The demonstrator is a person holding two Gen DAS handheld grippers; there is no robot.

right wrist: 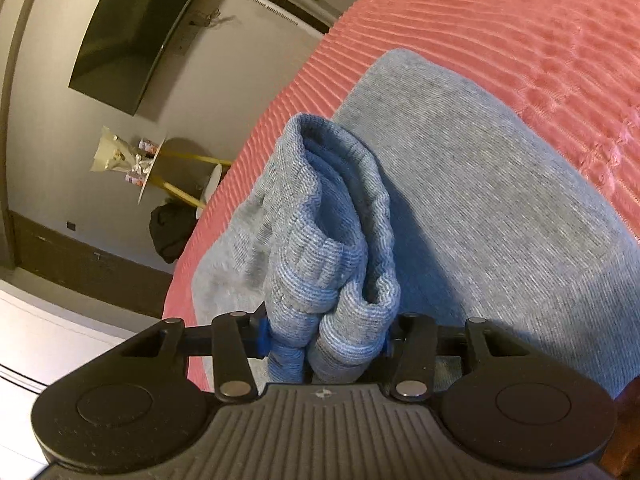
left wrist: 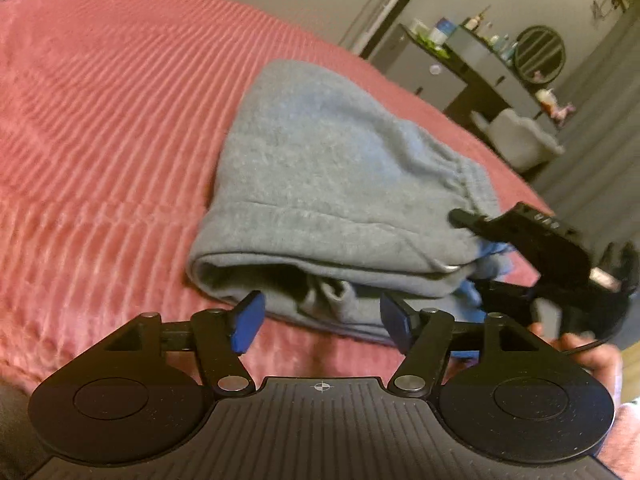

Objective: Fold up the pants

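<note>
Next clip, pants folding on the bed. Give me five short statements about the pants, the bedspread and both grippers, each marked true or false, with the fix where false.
1. The pants lie on a pink ribbed bedspread. True.
2. The pants are black. False: they are grey-blue.
3. The left gripper clamps the pants. False: its jaws stand apart with nothing pinched, just short of the folded edge.
4. The right gripper has bunched ribbed fabric between its jaws. True.
5. The pants are spread out flat at full length. False: they sit as a folded bundle, layers showing at the near edge.
</note>
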